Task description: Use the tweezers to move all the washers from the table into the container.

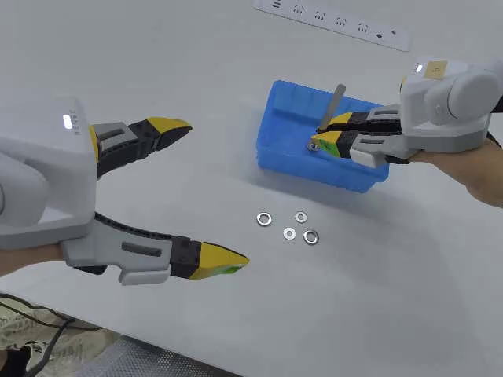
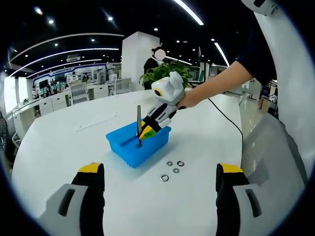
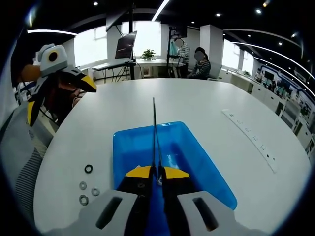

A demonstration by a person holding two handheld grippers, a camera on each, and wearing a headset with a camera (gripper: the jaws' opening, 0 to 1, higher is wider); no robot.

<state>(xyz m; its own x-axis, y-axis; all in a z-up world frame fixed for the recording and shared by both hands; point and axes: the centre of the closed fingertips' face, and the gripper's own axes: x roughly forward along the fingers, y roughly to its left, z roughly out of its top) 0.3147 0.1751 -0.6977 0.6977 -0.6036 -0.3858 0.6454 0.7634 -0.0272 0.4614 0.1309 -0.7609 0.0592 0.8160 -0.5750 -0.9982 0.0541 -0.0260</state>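
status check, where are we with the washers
Right gripper shut on tweezers over blue container. Left gripper open, empty. Four washers on table beside it, path clear.

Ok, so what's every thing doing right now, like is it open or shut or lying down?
container, upright, open on top, standing on the table.
washers, four lying flat on the table, outside the container.
tweezers, tips pointing down into the container.
right gripper, shut on the tweezers.
left gripper, open, holding nothing.
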